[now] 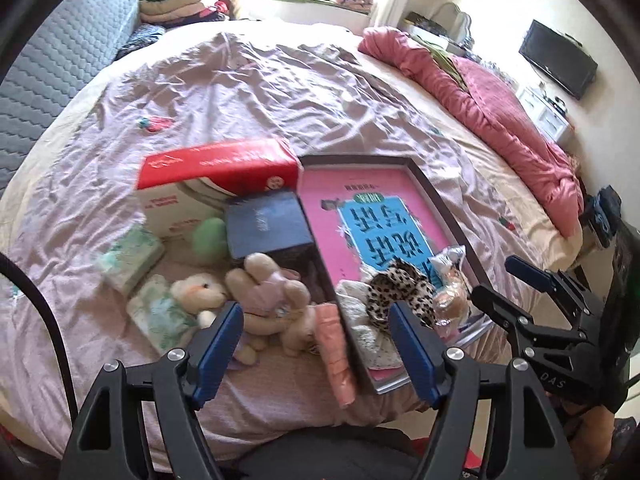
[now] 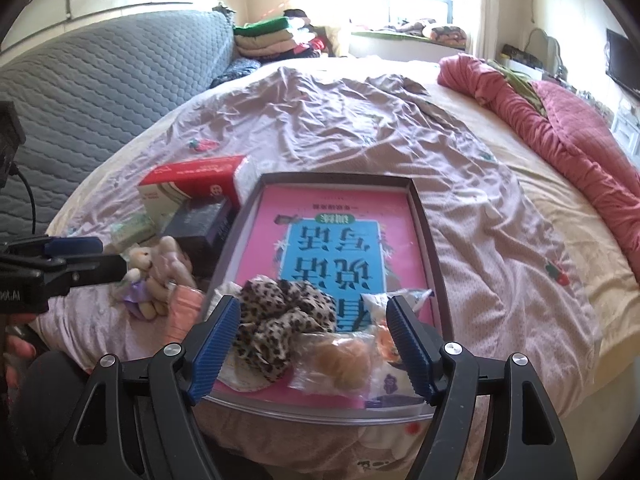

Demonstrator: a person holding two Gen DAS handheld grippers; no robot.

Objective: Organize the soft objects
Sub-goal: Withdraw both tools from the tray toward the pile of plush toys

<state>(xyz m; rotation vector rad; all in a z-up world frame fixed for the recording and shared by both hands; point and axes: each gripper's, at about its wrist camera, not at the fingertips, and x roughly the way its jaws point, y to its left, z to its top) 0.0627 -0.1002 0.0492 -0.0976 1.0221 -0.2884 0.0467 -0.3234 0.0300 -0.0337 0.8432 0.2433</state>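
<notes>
**Soft Things Wait by the Tray**

Both grippers hang above the near edge of the bed, and both have their jaws wide apart with nothing held. The left gripper (image 1: 316,320) sits at the bottom middle of its view, above the tan plush bunny (image 1: 268,292) and the small white bear (image 1: 198,290). The right gripper (image 2: 314,316) sits at the bottom middle of its view, over the leopard scrunchie (image 2: 280,316) and a bagged plush toy (image 2: 344,360).

The scrunchie and the bag lie inside the dark tray (image 2: 434,248), at its near end, on top of a pink book (image 2: 332,216). My guess is the tray is the place to gather soft things, so the toys left of it likely go in next (that is only a guess).

The left view shows more of the pile: a green ball (image 1: 209,236), tissue packs (image 1: 130,258), a blue box (image 1: 266,224), a red and white box (image 1: 212,184) and a pink cloth (image 1: 336,356) touching the tray's left wall. The right view shows the bag far better.
</notes>
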